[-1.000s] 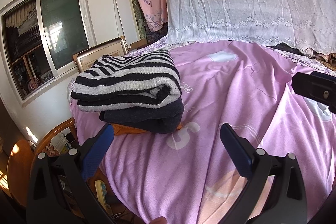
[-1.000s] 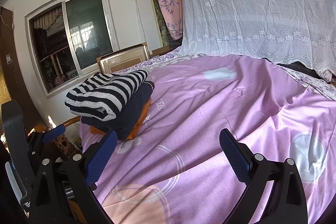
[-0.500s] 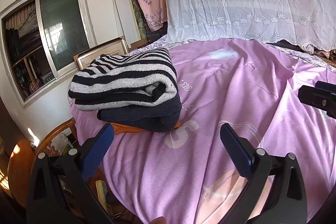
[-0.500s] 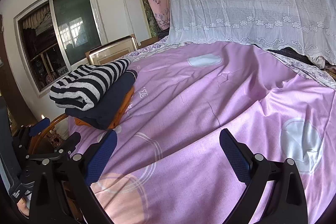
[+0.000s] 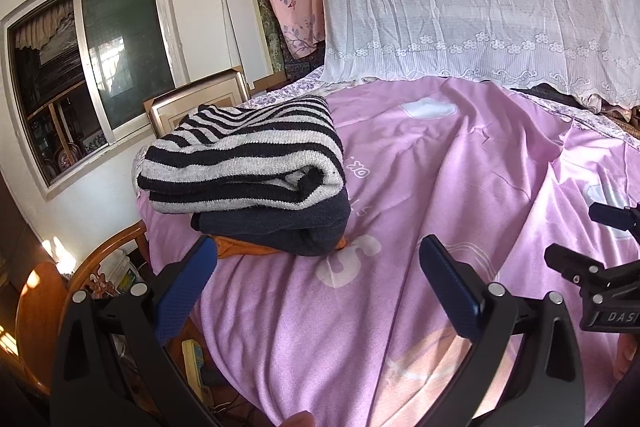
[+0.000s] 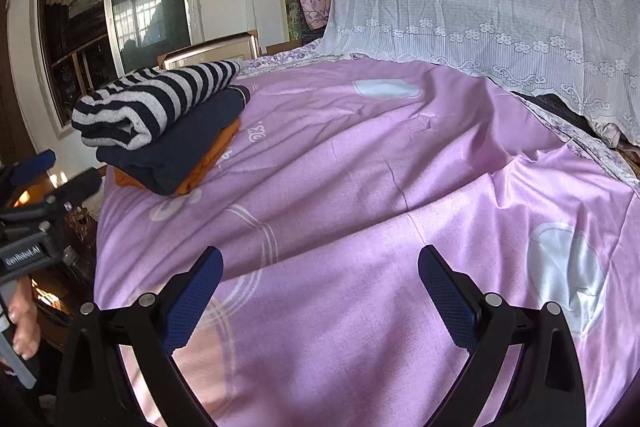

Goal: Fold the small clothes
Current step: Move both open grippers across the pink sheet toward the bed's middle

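Clothes sit folded in a stack: striped sweater [image 5: 244, 163] on a dark garment [image 5: 276, 231] on an orange one [image 5: 236, 249], centre-left of the left view, on the pink bedspread [image 6: 360, 167]. Left gripper [image 5: 316, 283] and right gripper [image 6: 320, 291] gape wide, holding nothing. Judging by this, fetch the next piece without nudging the stack

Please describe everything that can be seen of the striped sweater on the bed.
The striped sweater is a knit with black and pale grey bands, folded into a thick bundle with a rolled edge facing the cameras. It lies on top of a folded dark navy garment, which rests on an orange one, near the pink bedsheet's corner. Neither gripper touches it.
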